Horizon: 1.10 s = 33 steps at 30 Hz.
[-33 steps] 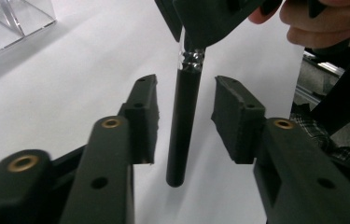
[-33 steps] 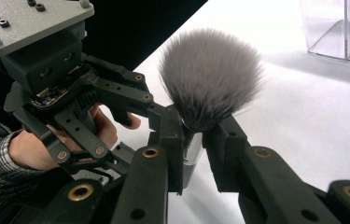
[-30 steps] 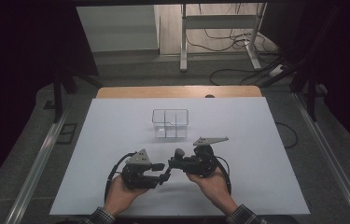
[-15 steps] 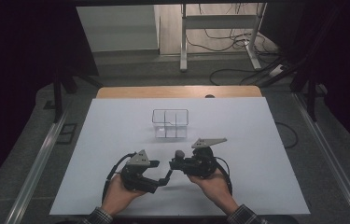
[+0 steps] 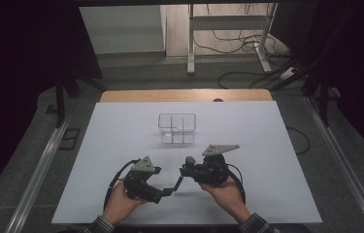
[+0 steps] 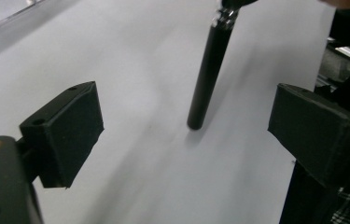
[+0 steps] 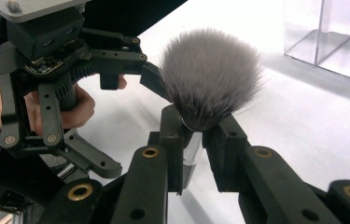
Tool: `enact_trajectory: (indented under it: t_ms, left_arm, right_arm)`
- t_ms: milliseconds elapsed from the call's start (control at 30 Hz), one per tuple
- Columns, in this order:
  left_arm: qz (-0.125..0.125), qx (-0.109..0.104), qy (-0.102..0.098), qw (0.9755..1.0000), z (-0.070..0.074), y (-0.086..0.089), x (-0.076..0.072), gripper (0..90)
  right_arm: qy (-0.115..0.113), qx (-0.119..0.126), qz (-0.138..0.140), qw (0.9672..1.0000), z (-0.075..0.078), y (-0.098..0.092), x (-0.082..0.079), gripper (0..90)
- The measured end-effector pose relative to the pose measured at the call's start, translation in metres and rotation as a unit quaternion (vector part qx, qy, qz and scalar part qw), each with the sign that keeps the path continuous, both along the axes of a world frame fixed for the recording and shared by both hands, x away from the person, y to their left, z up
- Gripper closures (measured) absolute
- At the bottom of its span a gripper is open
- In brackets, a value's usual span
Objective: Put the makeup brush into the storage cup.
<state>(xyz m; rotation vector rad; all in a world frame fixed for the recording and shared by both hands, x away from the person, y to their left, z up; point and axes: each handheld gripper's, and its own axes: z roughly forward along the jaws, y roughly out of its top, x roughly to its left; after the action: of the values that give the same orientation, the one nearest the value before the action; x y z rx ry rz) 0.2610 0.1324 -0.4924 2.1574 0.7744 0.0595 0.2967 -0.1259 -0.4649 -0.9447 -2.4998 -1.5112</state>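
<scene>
White covering lies over the desk [image 5: 121,131], and a strip of brown wood shows at its far edge. From the high view, a clear plastic organizer [image 5: 177,128] with small compartments stands near the middle of the desk, a little to the far side. Nearer to the person, the left gripper [image 5: 166,190] is held in the left hand [image 5: 120,204], and the right gripper [image 5: 184,171] in the right hand [image 5: 223,188]. The two grippers are close to each other, with their jaws turned inward. A makeup brush [image 5: 182,174] is between them: its dark head is at the right gripper and its thin black handle slopes down toward the left gripper.

In the left gripper view, the two black jaws are spread wide apart, one at each side of the picture. The black handle of the makeup brush [image 6: 208,70] comes down from the top, and its end is just over the white desk [image 6: 130,56], in the gap ahead of the jaws. A corner of the clear organizer [image 6: 4,16] is at the far top left.

In the right gripper view, the right gripper [image 7: 194,148] pinches the makeup brush [image 7: 208,77] at its shiny metal collar, so the grey bristles stand up above the jaws. The left gripper [image 7: 116,109] is beyond it at the left, jaws apart, with fingers [image 7: 60,108] around its grip. The organizer [image 7: 331,32] stands at the far right.
</scene>
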Motion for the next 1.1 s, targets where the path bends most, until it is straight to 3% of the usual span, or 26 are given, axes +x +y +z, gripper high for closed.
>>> enact_trajectory:
  t_ms: [633, 1100]
  left_arm:
    - [0.014, 0.016, -0.004, 0.9998, 0.001, 0.012, -0.002, 3.9]
    - [0.03, 0.013, -0.007, 0.9994, 0.003, 0.026, -0.008, 3.5]
  right_arm:
    - [-0.02, -0.006, -0.022, 0.9995, 0.006, -0.015, 0.0, 76.9]
    - [-0.036, -0.013, -0.036, 0.9986, 0.01, -0.026, 0.003, 76.8]
